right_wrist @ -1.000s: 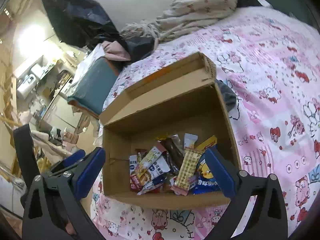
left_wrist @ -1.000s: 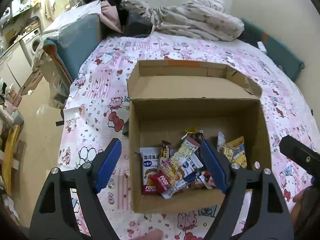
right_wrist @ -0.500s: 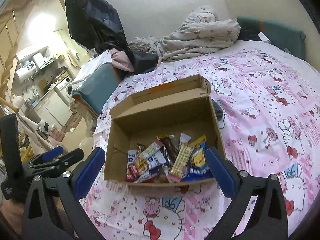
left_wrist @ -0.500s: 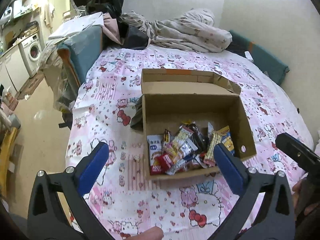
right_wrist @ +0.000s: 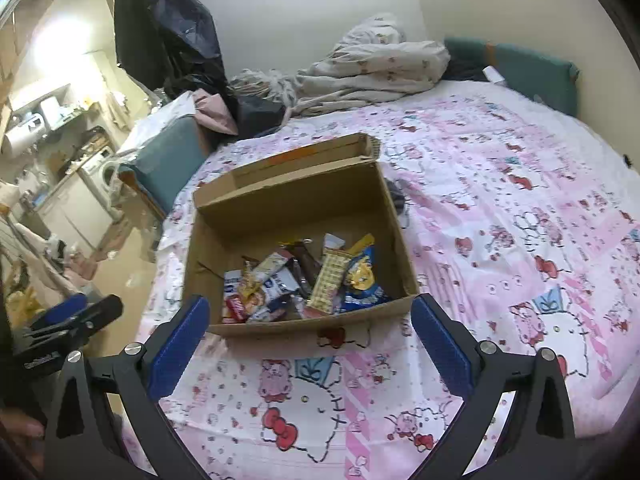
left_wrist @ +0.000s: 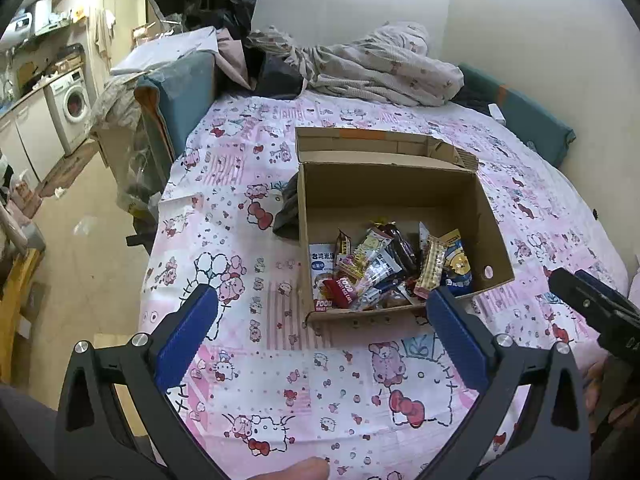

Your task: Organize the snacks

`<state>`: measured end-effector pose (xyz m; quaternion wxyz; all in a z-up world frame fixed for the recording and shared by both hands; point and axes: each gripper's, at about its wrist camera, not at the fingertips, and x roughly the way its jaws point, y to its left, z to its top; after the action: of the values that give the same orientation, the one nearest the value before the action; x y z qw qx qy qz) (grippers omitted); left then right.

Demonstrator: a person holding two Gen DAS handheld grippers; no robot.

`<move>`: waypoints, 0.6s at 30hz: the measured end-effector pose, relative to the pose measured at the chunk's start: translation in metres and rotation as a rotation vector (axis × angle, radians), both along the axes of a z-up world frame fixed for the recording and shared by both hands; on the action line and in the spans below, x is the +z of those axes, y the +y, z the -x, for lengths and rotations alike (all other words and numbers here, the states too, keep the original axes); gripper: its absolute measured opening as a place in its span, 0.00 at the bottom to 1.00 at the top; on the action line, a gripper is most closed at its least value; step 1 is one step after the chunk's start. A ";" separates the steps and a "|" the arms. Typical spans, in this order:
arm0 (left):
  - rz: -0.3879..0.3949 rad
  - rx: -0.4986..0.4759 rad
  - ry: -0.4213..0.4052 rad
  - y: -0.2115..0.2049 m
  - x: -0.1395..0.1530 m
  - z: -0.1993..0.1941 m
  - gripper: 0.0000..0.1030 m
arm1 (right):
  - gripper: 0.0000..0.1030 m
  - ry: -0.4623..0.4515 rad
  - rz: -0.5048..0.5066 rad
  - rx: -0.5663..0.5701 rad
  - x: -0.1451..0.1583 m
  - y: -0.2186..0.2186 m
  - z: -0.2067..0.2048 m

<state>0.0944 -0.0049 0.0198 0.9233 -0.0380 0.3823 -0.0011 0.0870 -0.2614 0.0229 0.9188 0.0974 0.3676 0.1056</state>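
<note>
An open cardboard box (left_wrist: pixel 492 232) stands on a pink cartoon-print bedsheet and holds several snack packets (left_wrist: pixel 384 268) piled at its near side. It also shows in the right wrist view (right_wrist: pixel 288 204), with the snack packets (right_wrist: pixel 312 280) inside. My left gripper (left_wrist: pixel 320 320) is open and empty, held back above the sheet in front of the box. My right gripper (right_wrist: pixel 310 330) is open and empty, also in front of the box. The right gripper's tip shows in the left wrist view (left_wrist: pixel 588 304); the left one's shows in the right wrist view (right_wrist: pixel 76 316).
A crumpled blanket (left_wrist: pixel 380 68) lies at the bed's far end by the wall. A dark cloth (left_wrist: pixel 288 208) lies against the box's left side. A teal cushion (left_wrist: pixel 180 96) and clutter stand left of the bed, and the floor (left_wrist: pixel 80 240) drops off there.
Both grippers have pulled back and up from the box, so it looks smaller and farther. Both stay open and empty. The box and snacks have not moved.
</note>
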 end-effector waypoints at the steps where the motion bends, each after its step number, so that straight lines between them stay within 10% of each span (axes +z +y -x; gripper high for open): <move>1: 0.003 0.002 -0.003 0.000 -0.001 0.000 1.00 | 1.00 -0.002 0.015 -0.001 -0.002 0.002 0.001; 18: 0.021 0.021 0.027 0.008 -0.017 0.003 1.00 | 1.00 -0.053 0.133 0.044 -0.009 0.033 0.001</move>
<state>0.0919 0.0028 0.0030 0.9175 -0.0517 0.3943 0.0053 0.0859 -0.2284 0.0136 0.9302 0.0254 0.3512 0.1036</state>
